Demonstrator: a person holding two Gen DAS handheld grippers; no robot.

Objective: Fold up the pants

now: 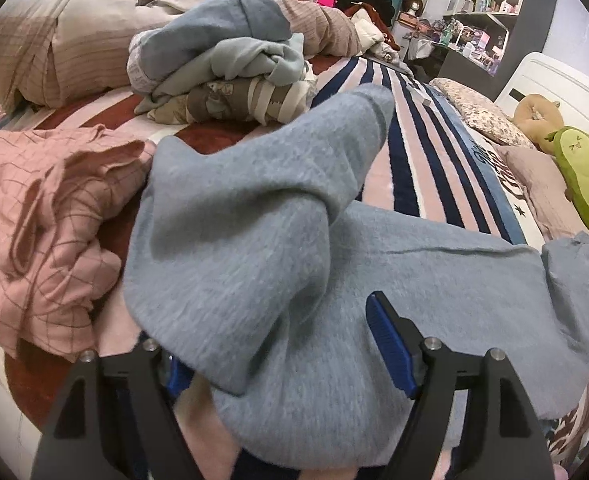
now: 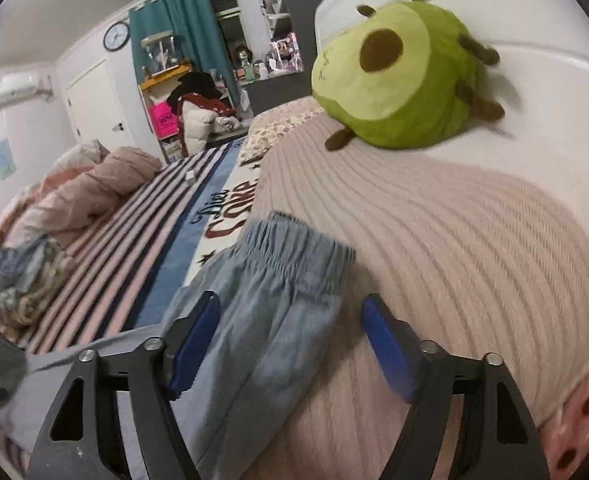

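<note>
Grey-blue pants (image 1: 278, 264) lie on the striped bed cover (image 1: 422, 152), one leg folded back over the other. My left gripper (image 1: 282, 344) is open just above the leg ends; its left finger is partly hidden under the cloth and its right finger (image 1: 390, 348) rests over the fabric. In the right wrist view the pants' elastic waistband (image 2: 294, 248) lies against a ribbed beige pillow (image 2: 454, 240). My right gripper (image 2: 286, 344) is open, its fingers straddling the waist end of the pants (image 2: 262, 340) without closing on it.
A pink checked garment (image 1: 42, 224) lies left of the pants. A pile of folded clothes (image 1: 222, 64) and a rumpled duvet (image 1: 54, 40) sit behind. A green avocado plush (image 2: 398, 76) rests on the pillow by the white headboard (image 2: 534, 32).
</note>
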